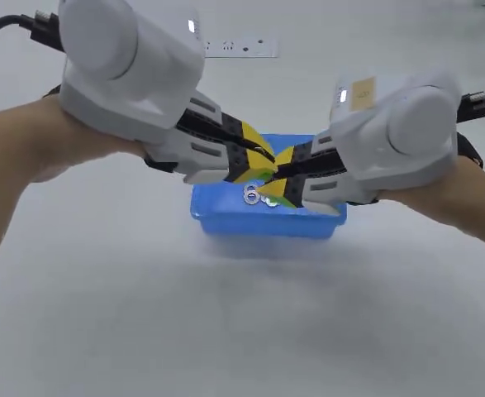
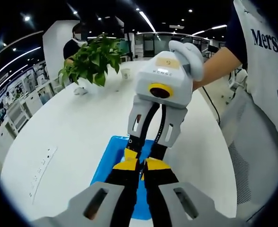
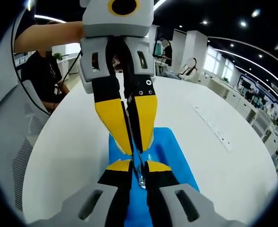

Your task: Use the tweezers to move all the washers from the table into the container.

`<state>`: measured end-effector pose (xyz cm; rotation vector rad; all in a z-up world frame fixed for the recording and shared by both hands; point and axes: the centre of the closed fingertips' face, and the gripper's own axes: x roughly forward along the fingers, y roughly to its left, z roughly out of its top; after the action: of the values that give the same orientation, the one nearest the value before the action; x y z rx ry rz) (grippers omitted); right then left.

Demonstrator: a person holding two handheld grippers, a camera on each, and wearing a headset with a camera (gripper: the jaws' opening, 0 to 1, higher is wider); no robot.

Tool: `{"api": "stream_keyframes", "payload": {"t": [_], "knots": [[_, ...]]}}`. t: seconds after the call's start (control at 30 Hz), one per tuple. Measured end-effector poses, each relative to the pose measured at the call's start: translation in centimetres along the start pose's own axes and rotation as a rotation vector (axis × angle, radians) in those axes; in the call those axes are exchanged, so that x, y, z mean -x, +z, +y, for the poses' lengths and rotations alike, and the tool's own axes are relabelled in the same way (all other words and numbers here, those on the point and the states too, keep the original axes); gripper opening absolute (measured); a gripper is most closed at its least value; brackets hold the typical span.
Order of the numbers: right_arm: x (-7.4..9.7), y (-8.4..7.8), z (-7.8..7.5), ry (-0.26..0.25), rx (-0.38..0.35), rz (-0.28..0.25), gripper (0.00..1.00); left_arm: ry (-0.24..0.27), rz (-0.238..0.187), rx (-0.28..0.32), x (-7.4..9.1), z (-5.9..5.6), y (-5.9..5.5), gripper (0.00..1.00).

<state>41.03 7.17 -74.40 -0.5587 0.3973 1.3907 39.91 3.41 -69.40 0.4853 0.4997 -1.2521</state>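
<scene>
Ring washers (image 1: 251,195) in blue container (image 1: 225,218), left gripper (image 2: 141,168) and right gripper (image 3: 139,168) jaws pinching thin tweezers (image 3: 132,142)

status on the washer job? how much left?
Done: a few washers lie in the blue container. In hand: left gripper and right gripper meet tip to tip over it, both shut on what looks like the thin tweezers; whether they carry a washer is too small to tell. Left: the grippers hide part of the table, so remaining washers cannot be counted.
</scene>
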Motion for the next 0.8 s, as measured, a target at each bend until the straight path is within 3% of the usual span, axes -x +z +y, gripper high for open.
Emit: {"api": "stream_keyframes", "payload": {"t": [0.17,0.23,0.47,0.8], "knots": [[1.6,1.3,0.7,-0.011,0.019,-0.028,0.11,-0.018,0.000,-0.048,1.6,-0.7,1.1,0.07],[2.3,1.7,1.0,-0.016,0.023,-0.036,0.10,-0.016,0.003,-0.065,1.9,-0.4,0.9,0.07],[4.1,2.5,2.5,-0.015,0.045,-0.048,0.09,-0.018,-0.008,-0.078,3.2,-2.3,1.9,0.07],[5.7,2.8,4.9,-0.006,0.067,-0.027,0.08,-0.007,-0.021,-0.051,3.9,-4.8,1.6,0.07]]}}
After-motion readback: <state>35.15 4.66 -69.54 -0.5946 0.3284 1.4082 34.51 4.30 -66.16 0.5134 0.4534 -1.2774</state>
